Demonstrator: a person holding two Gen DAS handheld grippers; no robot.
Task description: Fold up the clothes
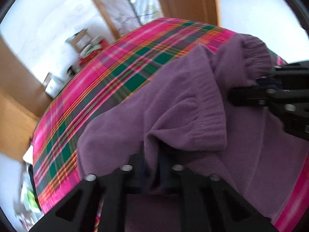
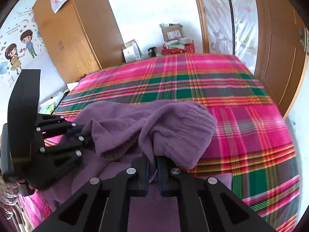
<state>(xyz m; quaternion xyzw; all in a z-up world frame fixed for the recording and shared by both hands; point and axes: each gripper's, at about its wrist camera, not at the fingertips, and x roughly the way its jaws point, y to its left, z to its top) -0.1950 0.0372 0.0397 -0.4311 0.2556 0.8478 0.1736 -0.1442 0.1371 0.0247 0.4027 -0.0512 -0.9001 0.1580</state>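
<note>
Between the fingers of my right gripper (image 2: pixel 153 166) I see a pinched ridge of the purple sweater (image 2: pixel 173 131). The jaws are closed on this fold, and the cloth rises from them in a soft hump. My left gripper (image 1: pixel 152 154) is in the same condition: its jaws are closed on a raised fold of the same garment, although this view is blurred and the exact edge is not clear to me.

Seen from the right wrist, the left gripper bites the cloth at the left side, and the bunched part of the sweater hangs between the two grips. So both hands hold one near edge, side by side, and neither is clearly nearer to the rest of the garment.

From the fingers, the sweater spreads forward and away over the plaid bedspread (image 2: pixel 241 96). A ribbed cuff or hem (image 1: pixel 255 58) lies further out, near the right gripper. I judge that the long axis runs roughly from one grip to the other, so the next move probably needs both hands to travel together, forward over the bed, to lay this edge onto the far part.

Behind the bed stand a wooden wardrobe (image 2: pixel 73 38) and some cardboard boxes (image 2: pixel 171 31) against the wall.
</note>
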